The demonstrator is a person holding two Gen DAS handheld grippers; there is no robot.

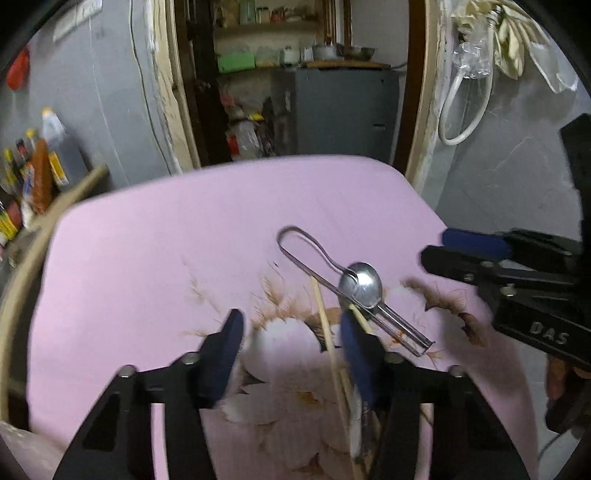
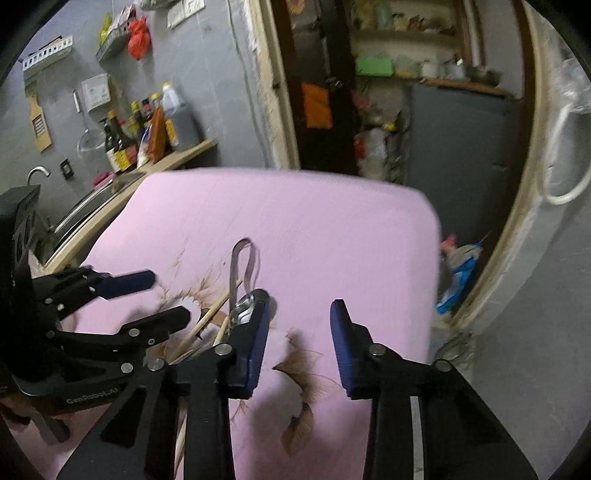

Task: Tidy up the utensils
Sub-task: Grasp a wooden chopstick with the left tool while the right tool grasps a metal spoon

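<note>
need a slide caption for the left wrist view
Open left tongs over wooden chopsticks, beside a metal spoon on pink cloth.

A lived-in home kitchen: sauce and oil bottles (image 2: 147, 125) crowd a wooden counter (image 2: 177, 157) beside a sink with a curved tap (image 2: 38, 172), while a doorway opens onto pantry shelves (image 1: 266, 27) holding metal pots (image 1: 341, 51)

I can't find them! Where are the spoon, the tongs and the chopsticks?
spoon (image 1: 364, 284), left wrist view, on its bowl.
tongs (image 1: 293, 236), left wrist view, on the looped end.
chopsticks (image 1: 325, 321), left wrist view, on one stick.
</note>
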